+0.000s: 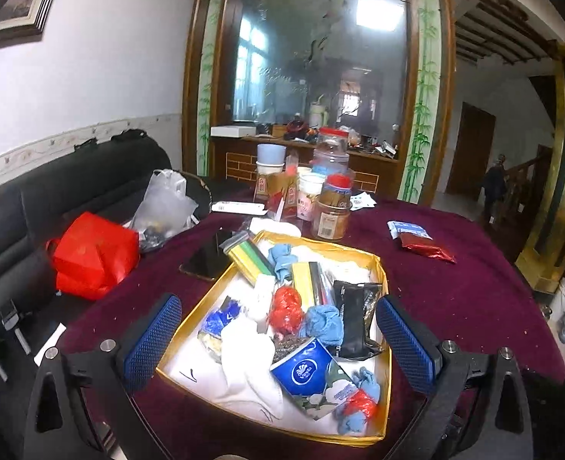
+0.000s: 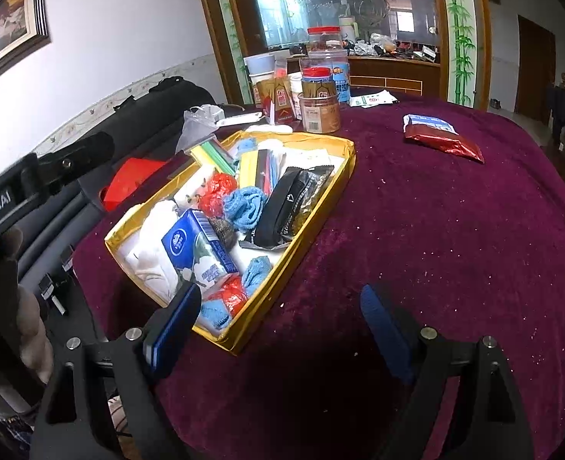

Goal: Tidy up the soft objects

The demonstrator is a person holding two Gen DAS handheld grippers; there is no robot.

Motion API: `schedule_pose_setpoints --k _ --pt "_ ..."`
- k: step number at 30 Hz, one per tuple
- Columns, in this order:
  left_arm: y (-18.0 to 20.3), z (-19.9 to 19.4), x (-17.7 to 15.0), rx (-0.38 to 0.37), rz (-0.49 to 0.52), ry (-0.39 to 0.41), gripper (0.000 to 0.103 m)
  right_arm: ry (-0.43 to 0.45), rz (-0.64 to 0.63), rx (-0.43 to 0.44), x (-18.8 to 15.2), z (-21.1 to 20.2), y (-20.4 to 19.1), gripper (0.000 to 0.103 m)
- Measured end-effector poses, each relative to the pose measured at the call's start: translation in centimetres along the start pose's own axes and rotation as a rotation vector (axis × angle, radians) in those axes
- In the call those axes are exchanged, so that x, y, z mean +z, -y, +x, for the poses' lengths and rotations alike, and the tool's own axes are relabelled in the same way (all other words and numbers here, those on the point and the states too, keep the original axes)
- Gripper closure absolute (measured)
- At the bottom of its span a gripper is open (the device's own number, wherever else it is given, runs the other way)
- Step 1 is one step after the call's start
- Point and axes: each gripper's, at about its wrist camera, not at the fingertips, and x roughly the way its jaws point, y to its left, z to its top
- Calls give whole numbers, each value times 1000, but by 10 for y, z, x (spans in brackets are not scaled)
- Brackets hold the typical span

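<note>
While both grippers — left gripper (image 1: 278, 339) and right gripper (image 2: 282, 329) — stand open and empty, the blue cloth (image 1: 325, 324) in the box (image 1: 382, 264) looks light and limp — best pinched at its bunched middle.

**Much of the box's load lies buried or unreadable**

The gold box (image 1: 385, 268) is piled so thick that its white lining shows only in patches. The white cloth (image 1: 244, 368) runs under the blue tissue pack (image 1: 301, 370), and a dark scrubby wad (image 2: 221, 228) peeks from behind that pack, too covered to name. Print on the black pouch (image 2: 282, 207) is too small to read. The framed picture (image 1: 18, 0) is cut by the frame's edge. A figure (image 1: 495, 182) near the far stairs is blurred.
</note>
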Motion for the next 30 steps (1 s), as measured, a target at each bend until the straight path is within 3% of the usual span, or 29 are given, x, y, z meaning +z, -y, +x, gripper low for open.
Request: schedule_pose_setpoints --k 7,17,24,30 --pt "-6 10 -3 45 -12 -39 0 -8 8 -3 0 4 3 18" --pt "-2 28 -12 46 22 -116 0 -44 12 -1 -1 19 7 18" --pt "-1 29 -12 60 30 -94 0 -49 31 -12 -5 20 18 18" --pt "10 35 -15 33 56 -131 0 -72 54 -33 -16 18 42 18"
